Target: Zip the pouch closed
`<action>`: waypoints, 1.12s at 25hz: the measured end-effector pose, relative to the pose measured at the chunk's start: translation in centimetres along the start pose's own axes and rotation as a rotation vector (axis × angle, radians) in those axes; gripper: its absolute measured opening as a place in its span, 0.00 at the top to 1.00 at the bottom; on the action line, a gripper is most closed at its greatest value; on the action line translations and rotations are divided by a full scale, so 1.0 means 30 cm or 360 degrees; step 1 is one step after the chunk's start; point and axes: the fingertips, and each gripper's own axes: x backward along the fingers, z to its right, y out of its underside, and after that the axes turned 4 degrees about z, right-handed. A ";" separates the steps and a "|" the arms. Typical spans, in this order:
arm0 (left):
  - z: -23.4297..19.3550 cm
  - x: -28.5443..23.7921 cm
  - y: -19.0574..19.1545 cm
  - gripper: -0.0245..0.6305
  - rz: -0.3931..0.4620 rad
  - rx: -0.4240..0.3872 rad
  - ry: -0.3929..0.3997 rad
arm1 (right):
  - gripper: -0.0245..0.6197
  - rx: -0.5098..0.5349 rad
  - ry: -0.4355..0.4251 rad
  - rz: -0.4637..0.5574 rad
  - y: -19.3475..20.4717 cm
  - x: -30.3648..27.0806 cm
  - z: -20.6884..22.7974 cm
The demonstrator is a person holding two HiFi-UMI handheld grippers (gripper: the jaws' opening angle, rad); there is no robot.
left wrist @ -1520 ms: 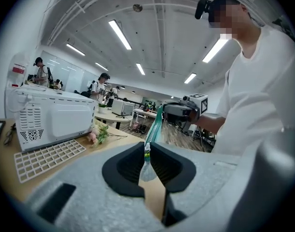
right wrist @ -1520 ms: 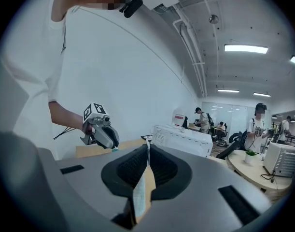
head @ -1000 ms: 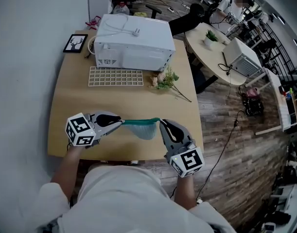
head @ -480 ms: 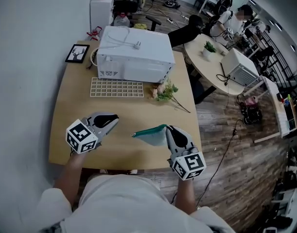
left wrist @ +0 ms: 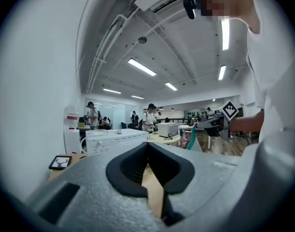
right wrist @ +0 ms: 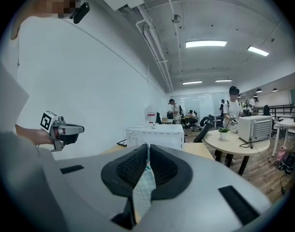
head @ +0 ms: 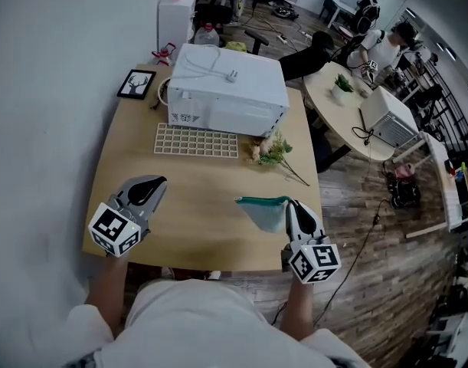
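Note:
The teal pouch hangs over the wooden table at its right front. My right gripper is shut on its right end, and the mesh fabric shows pinched between the pads. My left gripper is well off to the left, apart from the pouch. Its jaws are closing together with nothing between them, and they meet in the left gripper view. From there the right gripper and the pouch show at the right. The left gripper shows in the right gripper view.
A white box-shaped appliance stands at the back of the table, with a white grid tray in front of it. A flower sprig lies to the right and a framed picture at the back left. A round table stands beyond.
My left gripper let go of the pouch's left end and drew away to the left and up. The right gripper carried the pouch to the right, where it hangs from that gripper alone.

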 end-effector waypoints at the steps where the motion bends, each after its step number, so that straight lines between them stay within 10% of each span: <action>1: -0.020 0.022 -0.002 0.94 -0.0003 -0.0023 -0.0050 | 0.93 0.0002 0.0009 0.0000 0.000 0.001 0.004; 13: -0.181 0.296 -0.049 0.94 0.0103 -0.0017 -0.0526 | 0.93 -0.0019 0.0090 0.0040 -0.017 0.037 0.027; 28: -0.174 0.435 -0.062 0.94 0.0165 -0.0005 -0.0588 | 0.92 -0.0014 0.0188 0.0073 -0.017 0.092 -0.026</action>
